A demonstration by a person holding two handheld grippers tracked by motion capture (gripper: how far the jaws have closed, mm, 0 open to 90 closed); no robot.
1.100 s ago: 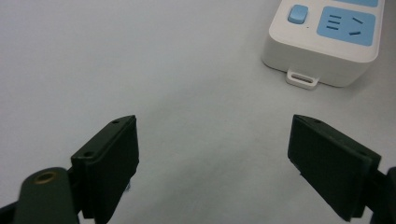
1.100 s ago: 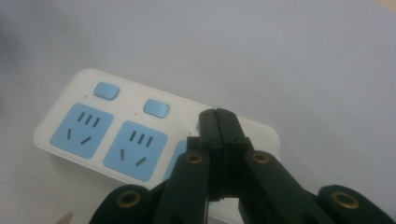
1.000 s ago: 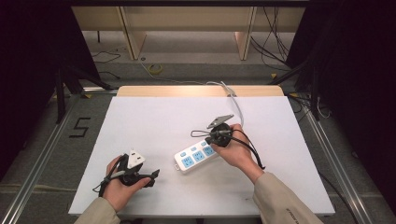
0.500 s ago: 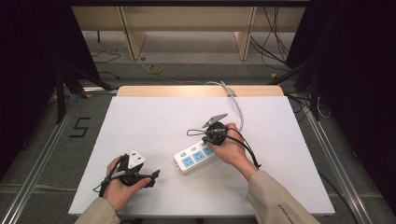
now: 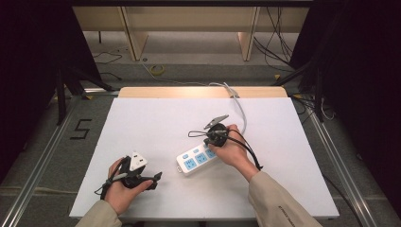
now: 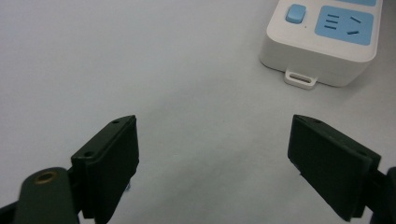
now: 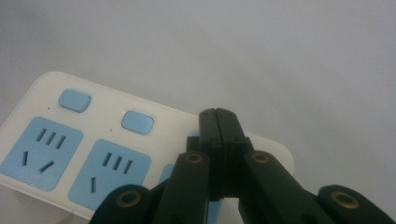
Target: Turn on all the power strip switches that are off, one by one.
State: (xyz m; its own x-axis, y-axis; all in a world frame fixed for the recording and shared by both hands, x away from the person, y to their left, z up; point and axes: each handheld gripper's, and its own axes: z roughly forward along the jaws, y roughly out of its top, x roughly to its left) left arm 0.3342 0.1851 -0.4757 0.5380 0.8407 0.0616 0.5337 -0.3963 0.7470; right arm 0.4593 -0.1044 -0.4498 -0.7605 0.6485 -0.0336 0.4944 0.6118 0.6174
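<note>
Strip (image 5: 198, 159): mid-table, near front, cord to far edge.
Right gripper (image 7: 218, 114): jaws pressed together over strip's third switch.
Left gripper (image 6: 212, 163): jaws wide, nothing between; bare table (image 5: 156, 118) around it.

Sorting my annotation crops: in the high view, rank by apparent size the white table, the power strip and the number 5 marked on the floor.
1. White table, by far the largest.
2. Power strip, partly covered by the right gripper.
3. Floor number 5; it looks close to the strip, so the order is unsure.

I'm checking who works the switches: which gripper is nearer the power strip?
Right. The right gripper, jaws closed, sits over the power strip at its far end; the left gripper, jaws open, lies on the table short of its near end.
</note>
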